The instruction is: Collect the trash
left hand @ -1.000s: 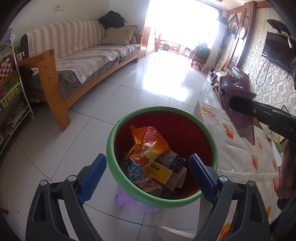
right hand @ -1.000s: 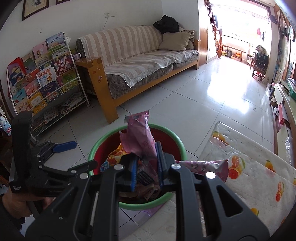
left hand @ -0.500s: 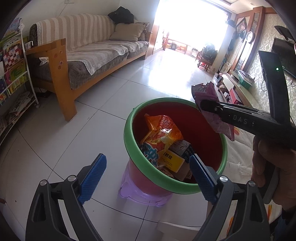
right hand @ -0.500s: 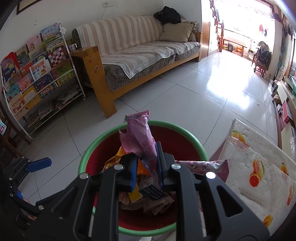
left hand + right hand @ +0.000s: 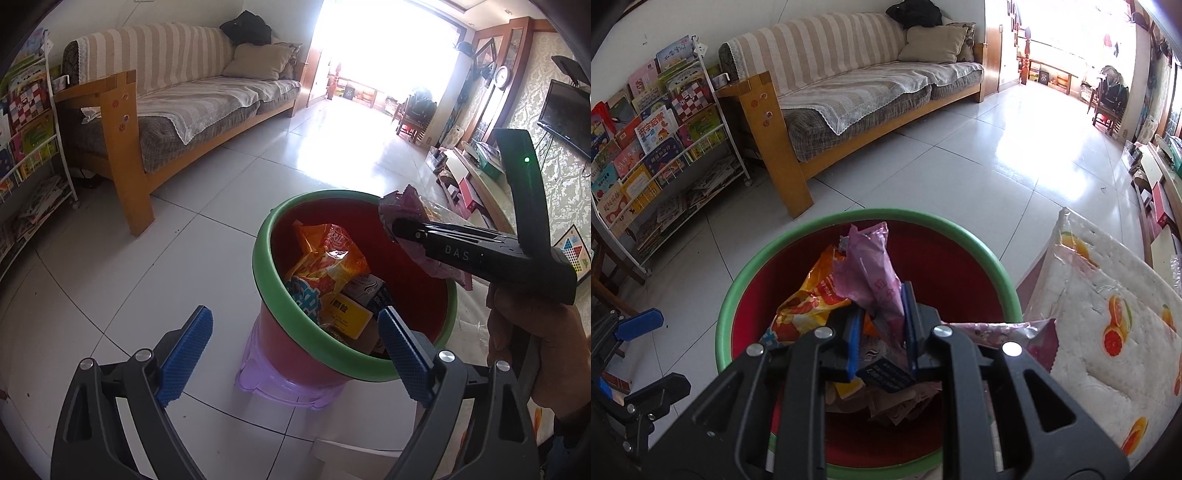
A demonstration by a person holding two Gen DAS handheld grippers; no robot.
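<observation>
Right gripper (image 5: 881, 325) clamped tight on a crumpled pink wrapper (image 5: 870, 273), and it's hanging right over the mouth of the red bin (image 5: 413, 280) with the green rim (image 5: 746, 280), the wrapper's top poking up above the pads and its other end trailing out to the right of the jaws. From the left wrist view the same pink wrapper (image 5: 402, 206) sits over the bin's far right edge, pinched at the tip of the right gripper (image 5: 397, 227), with the person's hand (image 5: 532, 350) wrapped around the handle below. Left gripper (image 5: 295, 345) is spread wide with nothing between its blue pads (image 5: 184, 349), poised at the near edge of the bin; its right pad overlaps the green rim in that view, whether it touches I can't tell. Inside the bin there's an orange snack bag (image 5: 328, 262), a yellow box (image 5: 345, 314) and a dark carton (image 5: 884, 374) piled together. The bin stands on a translucent purple stool (image 5: 284, 387) on the white tiled floor (image 5: 147, 280). A fruit-print tablecloth (image 5: 1108, 332) lies just to the bin's right, and a striped sofa (image 5: 857, 88) and a bookrack (image 5: 646, 147) stand well behind.
</observation>
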